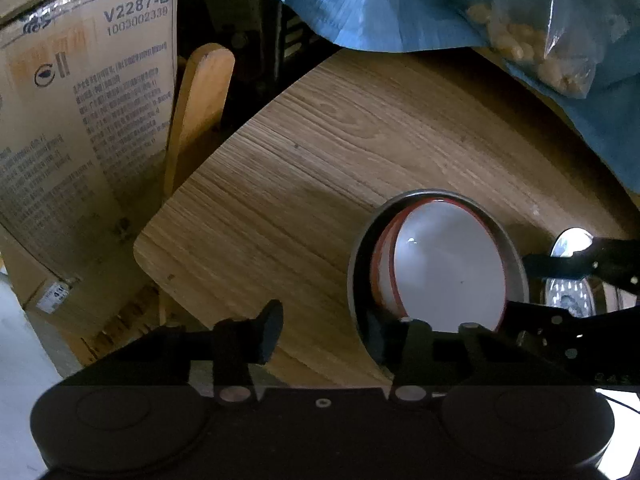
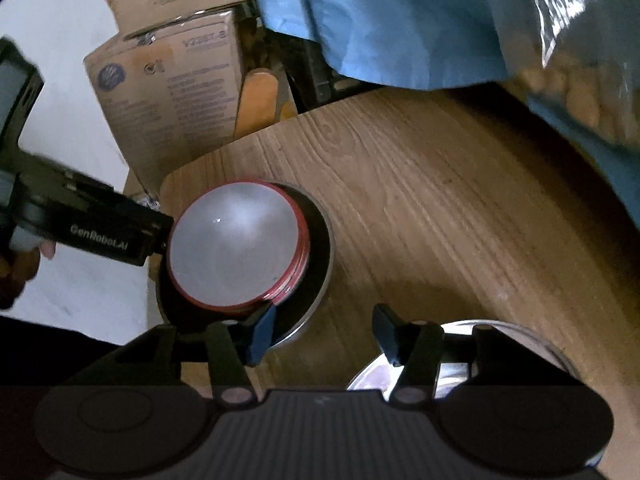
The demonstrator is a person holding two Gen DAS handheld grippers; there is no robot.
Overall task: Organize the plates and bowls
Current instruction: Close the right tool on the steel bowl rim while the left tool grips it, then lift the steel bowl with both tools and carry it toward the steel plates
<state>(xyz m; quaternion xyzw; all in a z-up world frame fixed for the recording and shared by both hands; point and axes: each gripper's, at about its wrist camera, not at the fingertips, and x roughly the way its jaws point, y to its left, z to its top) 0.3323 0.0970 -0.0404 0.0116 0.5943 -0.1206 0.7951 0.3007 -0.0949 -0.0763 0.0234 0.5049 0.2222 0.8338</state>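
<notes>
A stack of white bowls with red rims [image 1: 448,268] [image 2: 236,248] sits inside a dark metal plate [image 1: 358,276] [image 2: 320,248] on the wooden table [image 1: 320,152] [image 2: 420,208]. My left gripper [image 1: 324,334] is open; its right finger stands at the plate's near rim, its left finger over bare table. It shows from the side in the right wrist view [image 2: 156,236], beside the bowls. My right gripper [image 2: 322,336] is open and empty, its left finger by the plate's near rim. A shiny metal dish [image 2: 452,364] [image 1: 570,292] lies under its right finger.
A blue cloth [image 1: 400,4] [image 2: 380,20] and a clear bag of yellowish pieces [image 1: 532,44] lie at the table's far side. Cardboard boxes [image 1: 80,120] [image 2: 168,88] and a wooden chair back [image 1: 200,92] stand beyond the table's left edge.
</notes>
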